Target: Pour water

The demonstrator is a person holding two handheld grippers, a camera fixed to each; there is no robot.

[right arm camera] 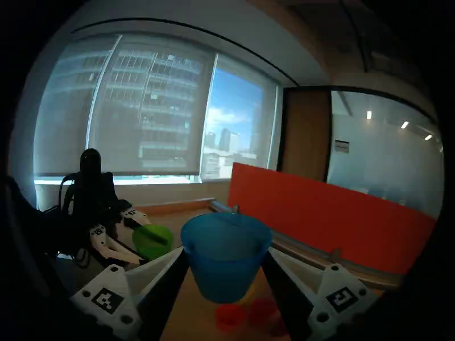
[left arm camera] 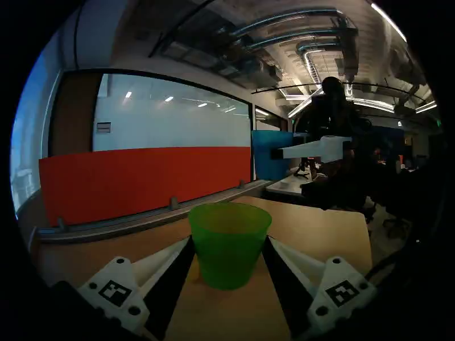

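One green cup [left arm camera: 229, 244], one blue cup [right arm camera: 226, 257]

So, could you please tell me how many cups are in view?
2: the green cup in the left gripper, the blue cup in the right gripper. Two blurred red things below it may be more.

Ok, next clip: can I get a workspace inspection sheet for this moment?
Surface: light wooden tabletop.
Job's things: translucent green plastic cup apparently resting on it; blue plastic cup held above it.
Clutter: two small red round items below the blue cup, kind unclear.
Grippers: left gripper closed on the green cup; right gripper closed on the blue cup.
Cables: thin dark lead beside the left gripper's handle.
Surroundings: orange partition panel, large window, exposed ceiling pipes.
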